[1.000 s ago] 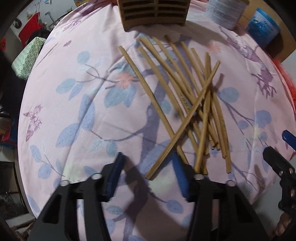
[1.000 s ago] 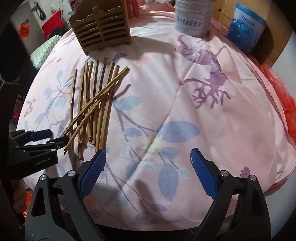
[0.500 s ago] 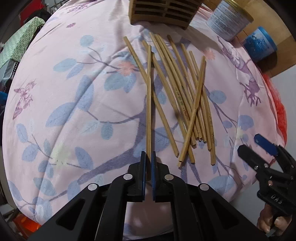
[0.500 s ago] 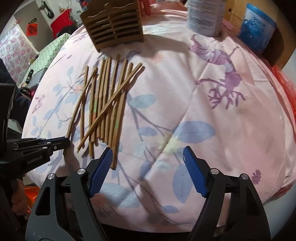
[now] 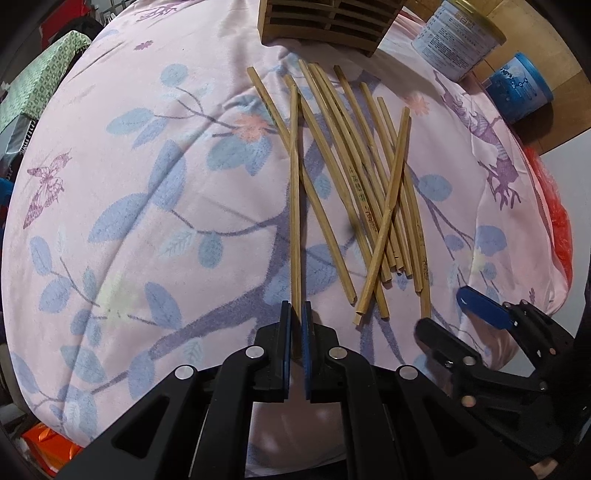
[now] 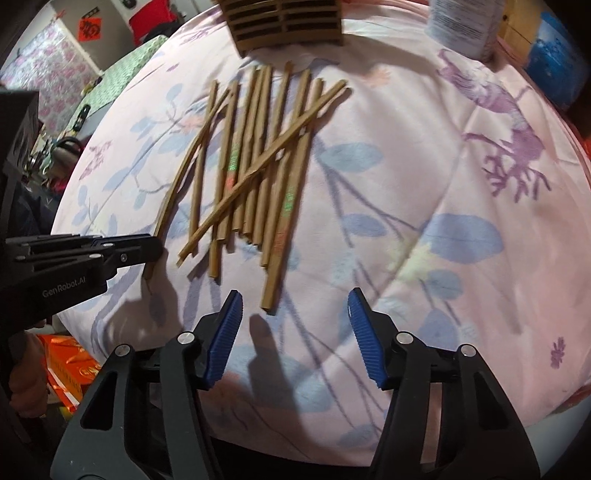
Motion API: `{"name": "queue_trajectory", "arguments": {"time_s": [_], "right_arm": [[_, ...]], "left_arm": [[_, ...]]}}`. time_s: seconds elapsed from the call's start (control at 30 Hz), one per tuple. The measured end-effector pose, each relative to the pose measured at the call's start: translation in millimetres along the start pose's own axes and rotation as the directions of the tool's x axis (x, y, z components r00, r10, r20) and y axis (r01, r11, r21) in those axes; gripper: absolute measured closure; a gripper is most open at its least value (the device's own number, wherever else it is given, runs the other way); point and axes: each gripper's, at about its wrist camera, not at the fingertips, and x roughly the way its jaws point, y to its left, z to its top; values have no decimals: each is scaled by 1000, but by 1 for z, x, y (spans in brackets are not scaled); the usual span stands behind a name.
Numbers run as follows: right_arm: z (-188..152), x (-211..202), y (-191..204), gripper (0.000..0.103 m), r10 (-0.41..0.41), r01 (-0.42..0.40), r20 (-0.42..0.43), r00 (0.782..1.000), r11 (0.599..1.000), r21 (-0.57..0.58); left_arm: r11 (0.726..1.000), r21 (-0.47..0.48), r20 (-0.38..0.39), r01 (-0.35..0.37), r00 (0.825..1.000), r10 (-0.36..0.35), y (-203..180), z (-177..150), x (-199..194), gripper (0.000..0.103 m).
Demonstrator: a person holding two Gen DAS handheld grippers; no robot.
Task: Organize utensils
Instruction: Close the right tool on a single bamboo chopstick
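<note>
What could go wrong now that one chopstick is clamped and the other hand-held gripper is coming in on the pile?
1. The left hand-held gripper pinches its chopstick only at the near end; it may pivot or slip when lifted.
2. That chopstick crosses another one and could drag it.
3. The right hand-held gripper is closing by the nearest chopstick, which neighbours crowd; it may catch two.

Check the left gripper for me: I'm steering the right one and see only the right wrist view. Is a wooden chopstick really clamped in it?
Observer: Yes. The left gripper is shut on a pale wooden chopstick, pinched between its blue pads.
Operator: Only one, or two together?
Observer: Only one. The loose chopstick pile lies to its right in the left wrist view, with its near ends clear of the jaws.
Operator: Where along the stick is the grip?
Observer: At its near end; the rest points toward the slatted wooden holder.
</note>
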Motion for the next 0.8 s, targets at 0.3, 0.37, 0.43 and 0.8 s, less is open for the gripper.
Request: {"name": "queue_trajectory", "arguments": {"time_s": [0.3,0.37,0.43,0.8], "right_arm": [[-2,-3,-18,96,-9,8,44,999,1000,27],[-5,-7,-22,96,-12,10,45,999,999,35],[-6,-8,-26,96,-11,9,46,999,999,41],[-5,-9,-25,91,28,-30,61,998,999,23]], "left_arm": [[998,-48,1,29,1000,-29,15,-4,-6,96],[998,-45,5,37,999,-36,15,-5,-7,88],[998,-45,15,39,999,-39,14,-5,-8,73],[1000,-28,44,9,999,-8,6,-5,-3,97]]}}
